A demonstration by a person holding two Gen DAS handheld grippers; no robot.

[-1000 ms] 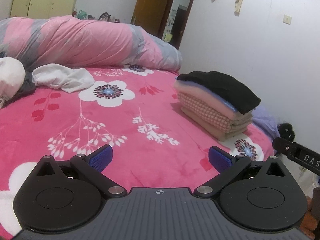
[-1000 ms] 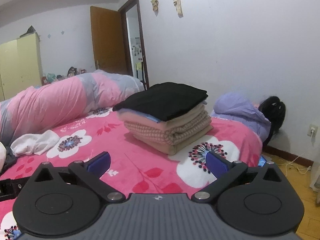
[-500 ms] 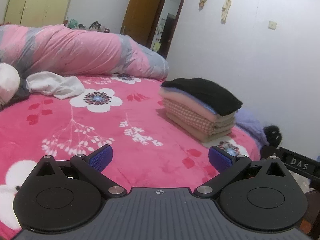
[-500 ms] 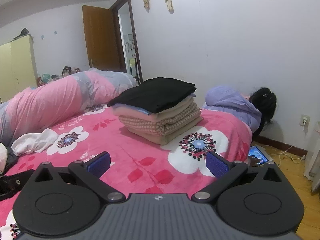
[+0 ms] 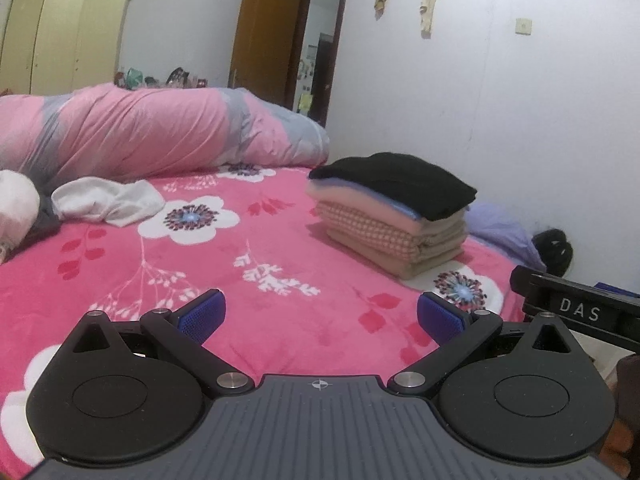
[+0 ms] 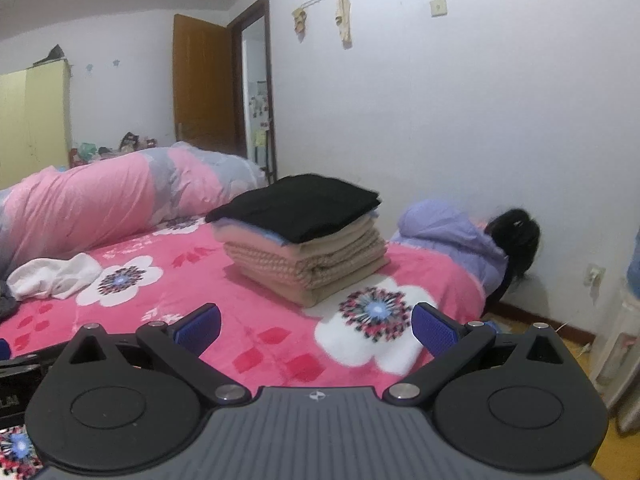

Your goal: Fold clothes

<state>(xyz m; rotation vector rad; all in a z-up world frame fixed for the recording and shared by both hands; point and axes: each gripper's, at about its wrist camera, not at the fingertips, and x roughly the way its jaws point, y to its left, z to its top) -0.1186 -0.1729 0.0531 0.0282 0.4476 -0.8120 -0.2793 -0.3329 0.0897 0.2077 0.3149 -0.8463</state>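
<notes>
Left of the folded stack (image 5: 392, 216), a crumpled white garment (image 5: 108, 202) waits: soft, light, floppy, so I'd pinch an edge. Left gripper (image 5: 320, 314) and right gripper (image 6: 316, 324) gape, empty.

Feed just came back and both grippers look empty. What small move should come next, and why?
Probably swing the left gripper toward the crumpled white garment on the pink blanket. Both grippers are open and hold nothing, the right gripper included; the folded stack looks finished with the black piece on top, and that white garment lies unfolded, apart from the stack.
</notes>
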